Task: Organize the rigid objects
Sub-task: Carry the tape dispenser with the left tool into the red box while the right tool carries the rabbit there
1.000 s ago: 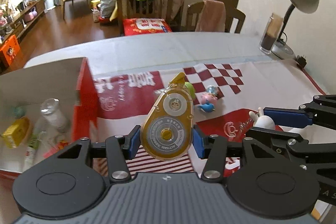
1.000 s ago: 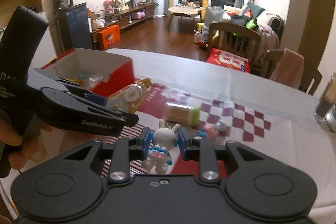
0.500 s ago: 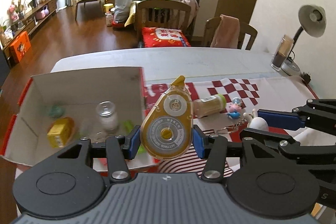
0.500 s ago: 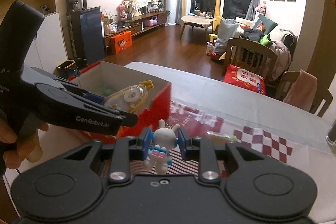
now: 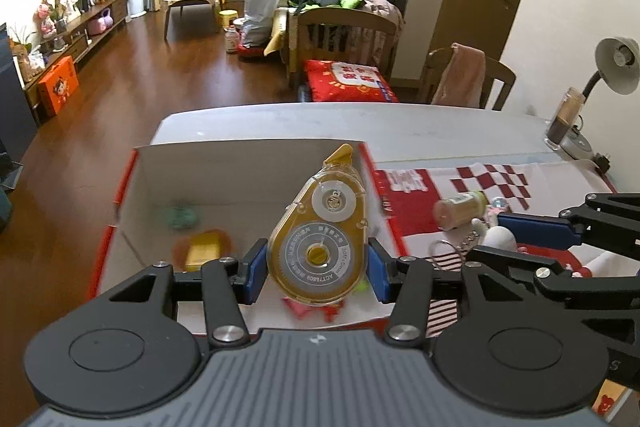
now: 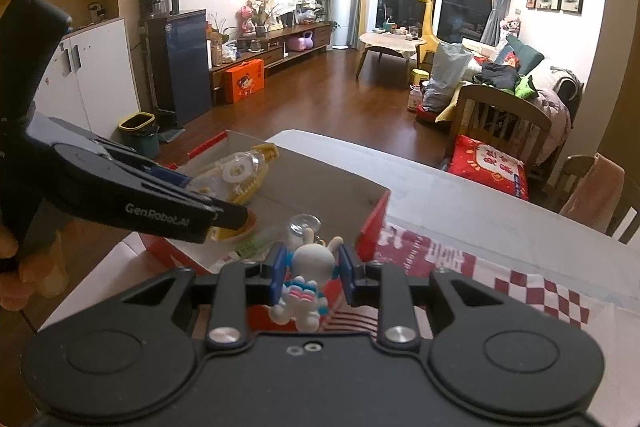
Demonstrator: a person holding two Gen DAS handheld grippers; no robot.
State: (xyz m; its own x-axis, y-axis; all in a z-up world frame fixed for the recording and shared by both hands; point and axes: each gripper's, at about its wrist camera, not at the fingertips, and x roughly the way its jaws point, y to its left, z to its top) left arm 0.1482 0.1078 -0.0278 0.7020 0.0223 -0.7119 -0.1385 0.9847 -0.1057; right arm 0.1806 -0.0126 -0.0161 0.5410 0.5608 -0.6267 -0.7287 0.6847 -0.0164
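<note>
My left gripper [image 5: 318, 269] is shut on a yellow correction tape dispenser [image 5: 318, 247], held upright above the open red cardboard box [image 5: 248, 163]. The right wrist view shows the same dispenser [image 6: 240, 173] over the box [image 6: 372, 223]. My right gripper [image 6: 312, 273] is shut on a white rabbit figurine [image 6: 308, 275], just over the box's near right corner. In the left wrist view the right gripper [image 5: 520, 239] comes in from the right with the figurine [image 5: 500, 237] between its fingers. Inside the box lie a yellow block [image 5: 204, 251], a green item [image 5: 182, 217] and a clear jar [image 6: 304, 225].
A small bottle [image 5: 460, 213] and a keyring [image 5: 444, 251] lie on the red-and-white cloth [image 5: 496, 183] right of the box. A desk lamp [image 5: 616, 67] and a glass [image 5: 562, 119] stand at the table's far right. Wooden chairs [image 5: 340, 35] are behind the table. A hand [image 6: 16, 267] holds the left tool.
Both grippers have travelled left from over the cloth to over the box, each keeping its grip. The box now fills the middle of both views.
</note>
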